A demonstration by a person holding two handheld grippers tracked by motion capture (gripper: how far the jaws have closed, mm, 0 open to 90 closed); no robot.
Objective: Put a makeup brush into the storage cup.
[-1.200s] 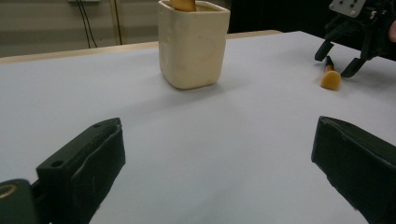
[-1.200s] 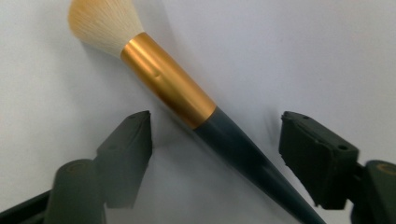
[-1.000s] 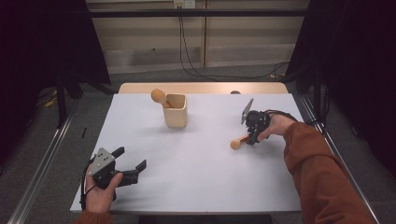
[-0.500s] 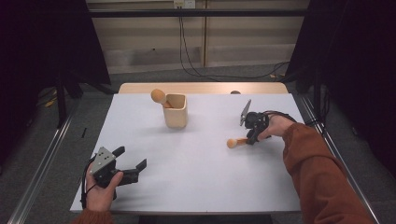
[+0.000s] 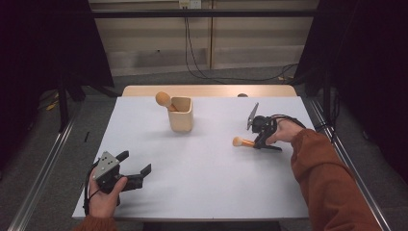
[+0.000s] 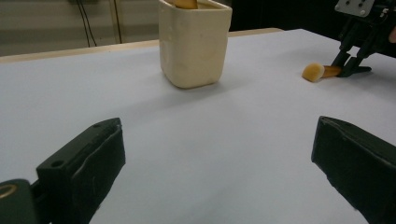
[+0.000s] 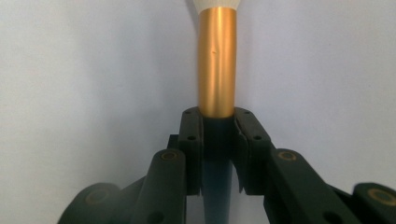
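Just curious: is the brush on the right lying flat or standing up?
Lying flat: the brush rests on the table, its handle clamped in the right tool.

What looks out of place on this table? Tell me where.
Nothing is spilled or damaged. One makeup brush lies flat on the white table, away from the cream holder where another brush leans. The right gripper has just closed its fingers on the lying brush's handle.

Cream cup (image 5: 181, 115) upright mid-table (image 5: 202, 178), brush (image 5: 163, 99) inside, leaning; black cables (image 5: 192, 57) on floor behind
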